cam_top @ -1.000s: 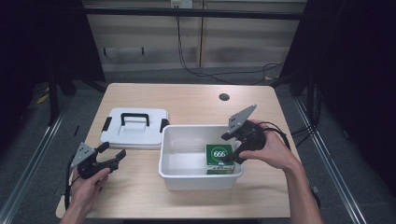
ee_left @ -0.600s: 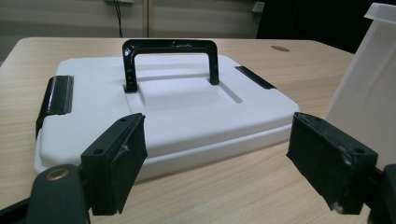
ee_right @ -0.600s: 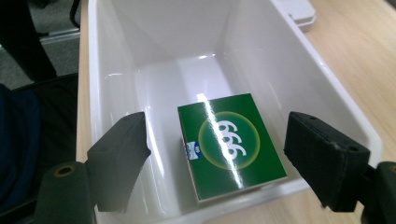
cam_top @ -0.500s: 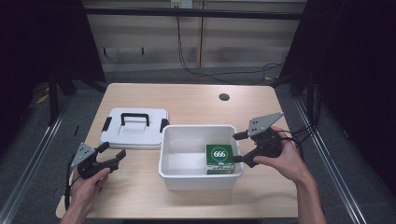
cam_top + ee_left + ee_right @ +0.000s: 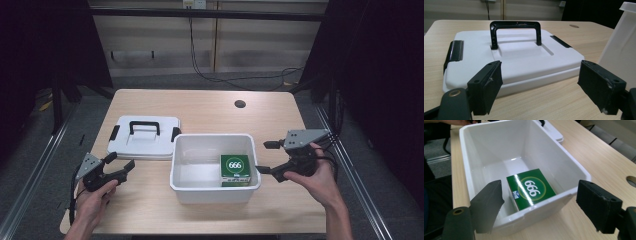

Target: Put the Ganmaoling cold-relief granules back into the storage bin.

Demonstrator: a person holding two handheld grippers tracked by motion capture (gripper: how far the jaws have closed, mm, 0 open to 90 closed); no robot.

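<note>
One green box [image 5: 235,170] lies in one white bin [image 5: 215,186]; one lid [image 5: 144,139] alongside. Left gripper [image 5: 120,166] and right gripper [image 5: 264,157] both spread, empty.

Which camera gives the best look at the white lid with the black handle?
The left gripper view: the white lid lies close ahead, its black handle upright and its side clips plain. The high view shows the whole lid flat beside the bin, but small. The right gripper view catches just a corner.

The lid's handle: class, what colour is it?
Black, on the white lid; the handle shows best in the left gripper view.
</note>
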